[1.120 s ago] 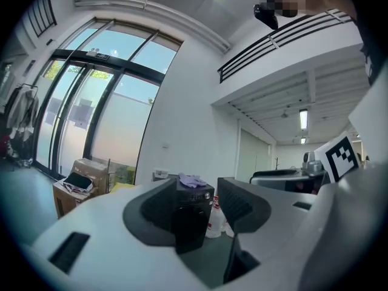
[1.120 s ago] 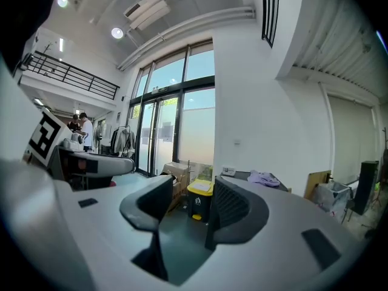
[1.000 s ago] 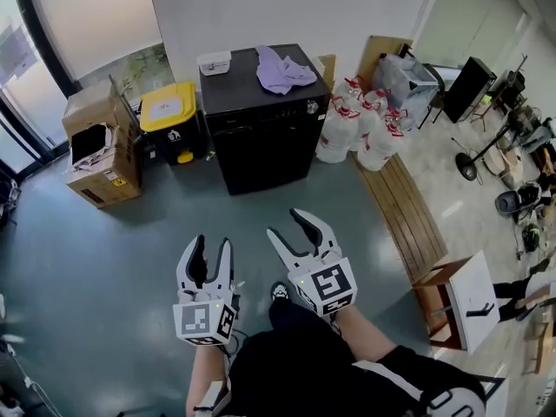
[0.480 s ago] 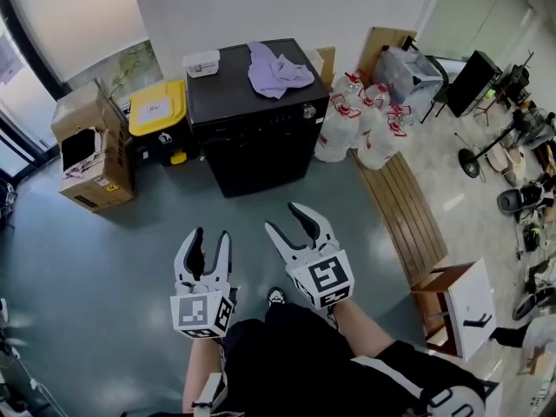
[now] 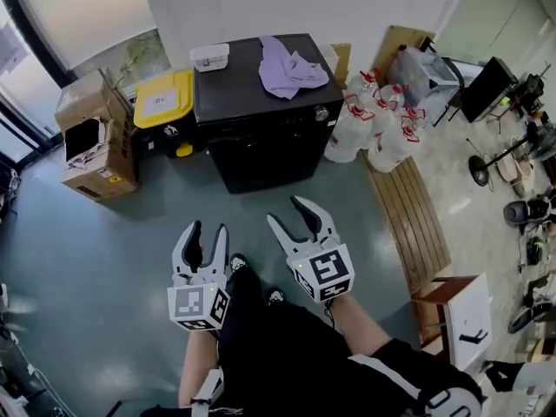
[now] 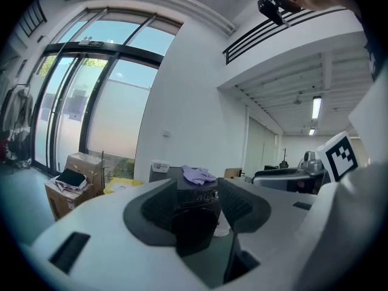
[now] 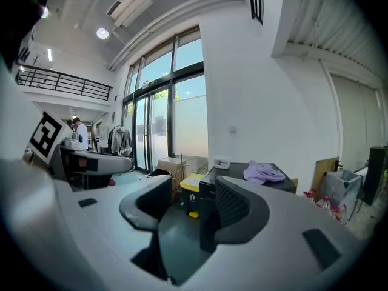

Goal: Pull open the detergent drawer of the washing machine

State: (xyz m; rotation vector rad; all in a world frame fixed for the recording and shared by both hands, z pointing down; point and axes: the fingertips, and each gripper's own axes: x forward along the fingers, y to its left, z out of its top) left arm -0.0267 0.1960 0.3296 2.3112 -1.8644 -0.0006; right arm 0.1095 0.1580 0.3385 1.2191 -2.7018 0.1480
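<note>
**Both tongs open, washing machine well out of reach**

We're standing back from the black washing machine (image 5: 261,124), which sits against the white wall across a stretch of grey-green floor (image 5: 113,250). Both sets of tongs hang low in the head view, close to our body and well apart from the machine, with bare floor in between.

The left tongs (image 5: 208,233) are open with a moderate gap and hold nothing. In the left gripper view the machine's dark front shows right between the two jaws, but far off. The right tongs (image 5: 287,213) are spread wider, also empty. In the right gripper view they aim a bit to the left of the machine, so the yellow-lidded bin (image 5: 165,101) sits in the gap and the machine's corner peeks out behind the right jaw.

As for the detergent drawer, it's too small for us to pick out on the front panel from here; all we can make out is a round knob (image 5: 321,113) near the panel's right end.

A purple cloth (image 5: 292,64) and a small white box (image 5: 211,56) lie on top of the machine. Cardboard boxes (image 5: 91,137) stand left of the bin, and white jugs with red caps (image 5: 373,133) cluster on the machine's right.
</note>
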